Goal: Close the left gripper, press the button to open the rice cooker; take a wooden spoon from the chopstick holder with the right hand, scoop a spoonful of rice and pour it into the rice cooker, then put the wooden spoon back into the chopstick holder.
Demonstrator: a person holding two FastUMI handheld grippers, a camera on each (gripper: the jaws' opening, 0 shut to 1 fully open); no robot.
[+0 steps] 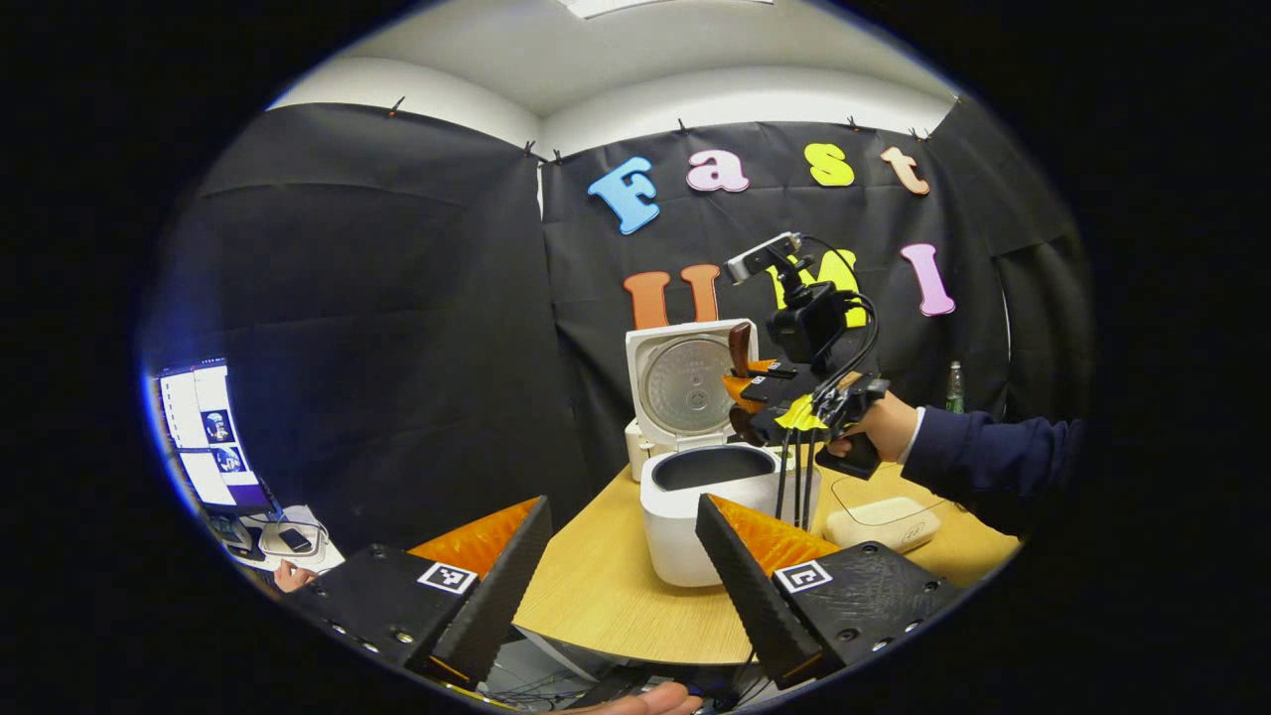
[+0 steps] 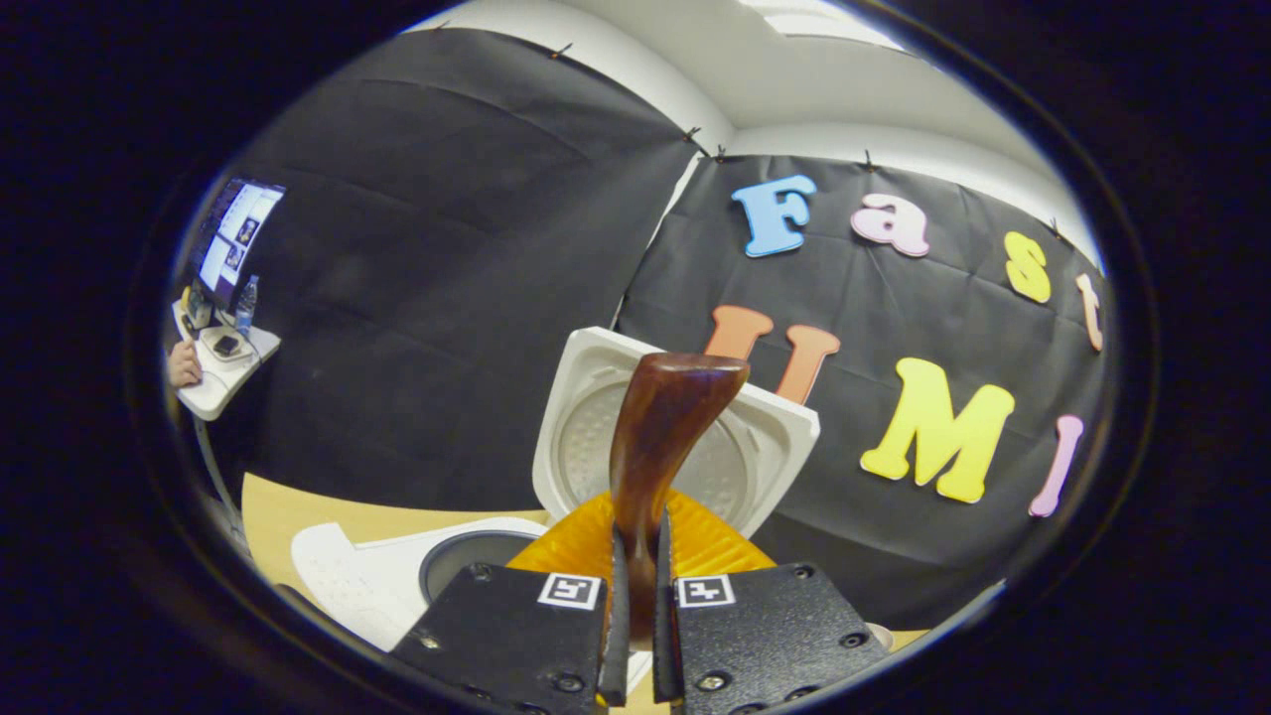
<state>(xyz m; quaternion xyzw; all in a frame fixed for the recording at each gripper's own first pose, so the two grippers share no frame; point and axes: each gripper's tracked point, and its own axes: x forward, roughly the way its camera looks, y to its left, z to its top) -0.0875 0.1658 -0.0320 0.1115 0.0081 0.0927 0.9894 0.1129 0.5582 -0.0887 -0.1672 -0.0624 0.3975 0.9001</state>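
Note:
The white rice cooker [image 1: 685, 516] stands on the wooden table [image 1: 606, 596] with its lid [image 1: 685, 385] raised and its dark inner pot [image 1: 713, 467] showing. My left gripper [image 1: 624, 506] is open, low in front of the cooker, with nothing between its fingers. Above the pot, a hand in a dark sleeve holds my right gripper [image 1: 743, 385], which is shut on the brown wooden spoon [image 1: 740, 348]. In the right gripper view the spoon [image 2: 663, 427] sticks up from between the shut fingers of the right gripper [image 2: 640, 544], in front of the lid [image 2: 586, 427], with the pot [image 2: 477, 558] below.
A shallow white box with a clear lid [image 1: 884, 521] lies on the table right of the cooker. Thin black rods [image 1: 797, 487] stand behind the cooker. A green bottle [image 1: 954, 387] is at the far right. A monitor [image 1: 204, 427] and a small white table [image 2: 223, 372] are far left.

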